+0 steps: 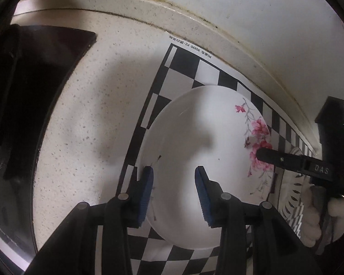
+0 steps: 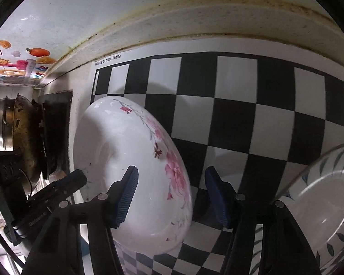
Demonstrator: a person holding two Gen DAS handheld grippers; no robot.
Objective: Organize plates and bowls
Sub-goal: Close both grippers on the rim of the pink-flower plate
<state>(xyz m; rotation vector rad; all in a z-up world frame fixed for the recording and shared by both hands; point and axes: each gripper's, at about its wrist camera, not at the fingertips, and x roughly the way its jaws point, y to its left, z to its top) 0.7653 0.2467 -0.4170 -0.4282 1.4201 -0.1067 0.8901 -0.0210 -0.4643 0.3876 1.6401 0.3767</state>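
Note:
A white plate with pink flowers [image 1: 195,160] lies on the black-and-white checkered mat [image 1: 183,61]. My left gripper [image 1: 174,192] is open, its blue pads straddling the plate's left rim. My right gripper [image 2: 172,197] is open, its fingers straddling the plate's flowered right rim [image 2: 130,160]; one right finger [image 1: 284,160] shows over the flowers in the left wrist view. A second plate with a blue leaf pattern [image 2: 328,206] sits to the right on the mat [image 2: 229,114].
A black stove top [image 1: 41,87] lies to the left on the speckled counter [image 1: 98,114]. A metal pot [image 2: 9,126] stands on the stove. The wall [image 2: 126,6] runs close behind the mat, with colourful stickers [image 2: 23,61] at left.

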